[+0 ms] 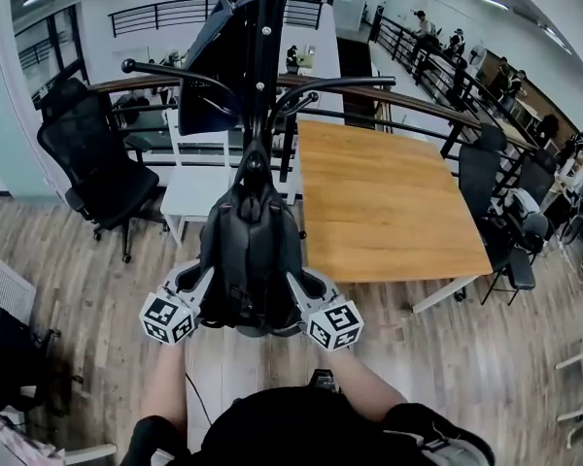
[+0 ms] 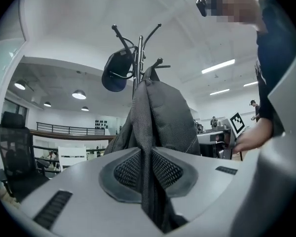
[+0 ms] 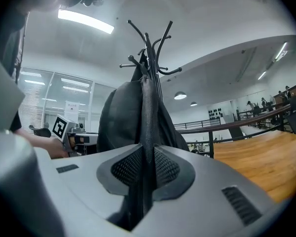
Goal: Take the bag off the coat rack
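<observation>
A black backpack [image 1: 250, 250] hangs from the black coat rack [image 1: 265, 76] right in front of me. My left gripper [image 1: 206, 282] is at the bag's left side and my right gripper [image 1: 293, 287] at its right side. In the left gripper view the left gripper [image 2: 147, 169] is shut on a fold of the bag's [image 2: 160, 120] mesh edge. The right gripper [image 3: 145, 169] is likewise shut on the bag's [image 3: 133, 112] side strap. The rack's [image 3: 150, 48] hooks rise above the bag, and a dark cap-like thing [image 2: 116, 70] hangs on one hook.
A wooden table [image 1: 384, 202] stands to the right of the rack. A black office chair [image 1: 97, 173] is at the left and a white table [image 1: 199, 187] behind the rack. More chairs [image 1: 505, 221] sit at the right. A railing [image 1: 418, 105] runs behind.
</observation>
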The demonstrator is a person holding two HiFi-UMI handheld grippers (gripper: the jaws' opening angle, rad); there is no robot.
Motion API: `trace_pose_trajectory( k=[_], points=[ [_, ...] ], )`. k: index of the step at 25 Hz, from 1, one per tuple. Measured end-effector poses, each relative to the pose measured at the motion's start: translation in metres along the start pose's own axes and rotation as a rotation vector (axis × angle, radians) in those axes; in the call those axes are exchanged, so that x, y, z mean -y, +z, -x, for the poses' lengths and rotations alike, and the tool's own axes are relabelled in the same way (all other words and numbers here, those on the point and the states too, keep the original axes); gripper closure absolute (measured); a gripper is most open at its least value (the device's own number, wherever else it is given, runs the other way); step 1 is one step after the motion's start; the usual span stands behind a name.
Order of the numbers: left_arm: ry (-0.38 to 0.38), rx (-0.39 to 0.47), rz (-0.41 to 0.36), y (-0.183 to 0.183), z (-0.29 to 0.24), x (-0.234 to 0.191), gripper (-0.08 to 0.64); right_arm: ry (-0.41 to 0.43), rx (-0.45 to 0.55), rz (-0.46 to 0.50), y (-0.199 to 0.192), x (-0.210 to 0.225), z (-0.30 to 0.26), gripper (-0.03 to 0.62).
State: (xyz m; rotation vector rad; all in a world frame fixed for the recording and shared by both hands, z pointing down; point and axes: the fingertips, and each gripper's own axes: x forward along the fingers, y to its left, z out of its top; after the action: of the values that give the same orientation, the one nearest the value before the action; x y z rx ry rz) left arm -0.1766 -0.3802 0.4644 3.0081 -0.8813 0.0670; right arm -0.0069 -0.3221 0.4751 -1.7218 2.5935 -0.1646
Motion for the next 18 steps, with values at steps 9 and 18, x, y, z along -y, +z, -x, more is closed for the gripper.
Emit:
trace_pose_trajectory(
  k=[9, 18],
  points=[
    [-0.017, 0.085, -0.020, 0.023, 0.015, 0.018, 0.514, 0.085, 0.059, -0.103, 0.020, -0.010, 0.006, 0.541],
    [-0.056, 0.213, 0.046, 0.079, 0.042, 0.043, 0.517, 0.154, 0.166, -0.106, 0.074, -0.031, 0.032, 0.545]
  ],
)
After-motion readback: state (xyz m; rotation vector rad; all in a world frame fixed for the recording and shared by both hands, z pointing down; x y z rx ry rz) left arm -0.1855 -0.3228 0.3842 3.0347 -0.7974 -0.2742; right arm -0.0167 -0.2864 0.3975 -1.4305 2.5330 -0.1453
